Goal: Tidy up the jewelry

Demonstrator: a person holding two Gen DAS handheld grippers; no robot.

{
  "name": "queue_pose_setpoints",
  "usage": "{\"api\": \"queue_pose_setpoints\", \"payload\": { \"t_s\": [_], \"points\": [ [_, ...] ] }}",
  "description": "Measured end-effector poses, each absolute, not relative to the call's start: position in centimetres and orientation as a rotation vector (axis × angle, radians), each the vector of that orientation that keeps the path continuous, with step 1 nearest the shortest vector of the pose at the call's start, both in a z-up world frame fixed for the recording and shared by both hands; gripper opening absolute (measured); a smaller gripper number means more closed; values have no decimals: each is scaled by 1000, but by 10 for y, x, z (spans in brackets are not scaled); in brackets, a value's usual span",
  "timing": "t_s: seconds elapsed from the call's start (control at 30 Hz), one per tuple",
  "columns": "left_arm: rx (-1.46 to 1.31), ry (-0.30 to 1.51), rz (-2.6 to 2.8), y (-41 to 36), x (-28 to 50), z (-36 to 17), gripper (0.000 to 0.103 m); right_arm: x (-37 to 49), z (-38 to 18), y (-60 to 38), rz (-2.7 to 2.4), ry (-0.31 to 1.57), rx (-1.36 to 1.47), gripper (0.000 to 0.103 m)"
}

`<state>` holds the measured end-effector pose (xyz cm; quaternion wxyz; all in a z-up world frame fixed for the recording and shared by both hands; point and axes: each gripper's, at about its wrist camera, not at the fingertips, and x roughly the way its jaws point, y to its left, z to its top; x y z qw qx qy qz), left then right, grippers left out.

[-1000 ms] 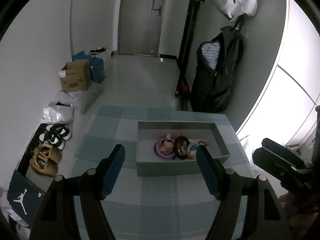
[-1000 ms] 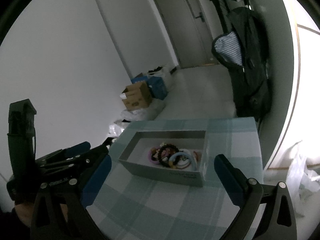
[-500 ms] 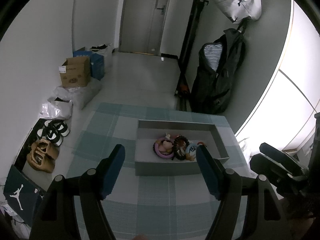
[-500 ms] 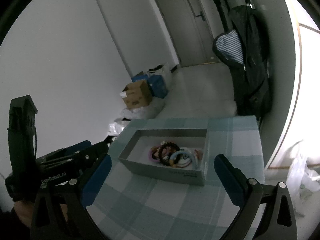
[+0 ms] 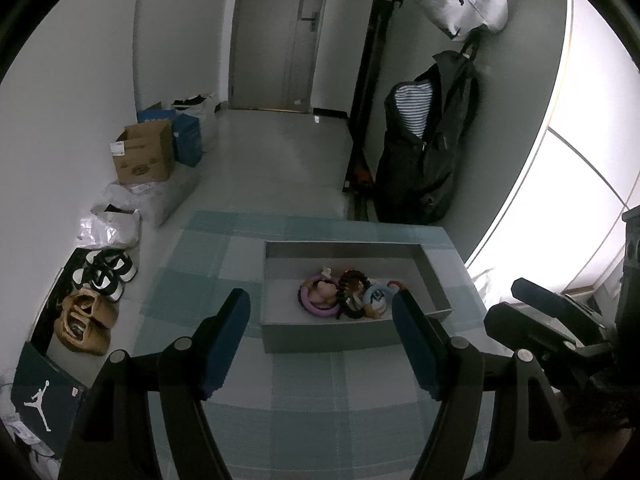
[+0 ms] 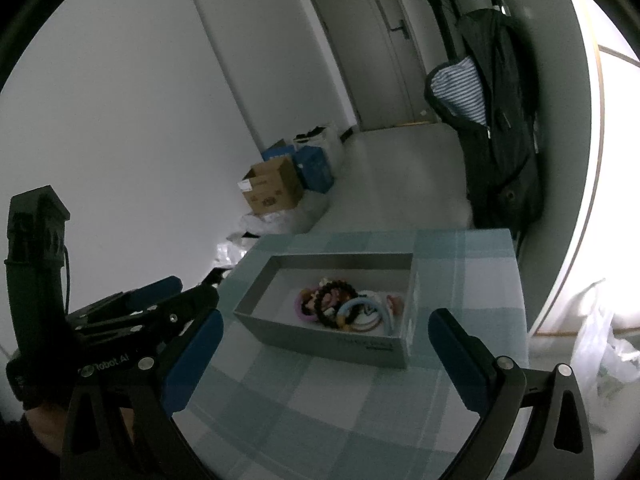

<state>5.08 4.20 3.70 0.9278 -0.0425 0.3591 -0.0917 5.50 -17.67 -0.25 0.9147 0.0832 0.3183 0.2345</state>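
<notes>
Hovering released over the checked desk (image 5: 304, 408): left tongs (image 5: 320, 320) and right tongs (image 6: 324, 344), near a grey box (image 5: 340, 336) holding bracelets (image 5: 344, 294).

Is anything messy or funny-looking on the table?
Yes: the bracelets lie heaped in a tangle, overlapping one another, toward the near side of the grey box. Most of the box floor is bare. Nothing is spilled on the checked cloth.

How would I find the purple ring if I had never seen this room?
Look at the checked table and find the grey box on it. Inside lies a small heap of bracelets. The purple ring lies at the heap's left end in the left view, next to the dark beaded bracelet, and is smooth, not beaded.
</notes>
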Motion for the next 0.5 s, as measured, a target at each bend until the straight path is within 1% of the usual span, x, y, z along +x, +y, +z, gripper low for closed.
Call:
{"api": "queue_pose_setpoints", "payload": {
  "t_s": [0.5],
  "points": [
    [-93, 721, -211, 39, 50, 39, 69, 54, -2, -178, 478, 655, 164, 103]
  ]
}}
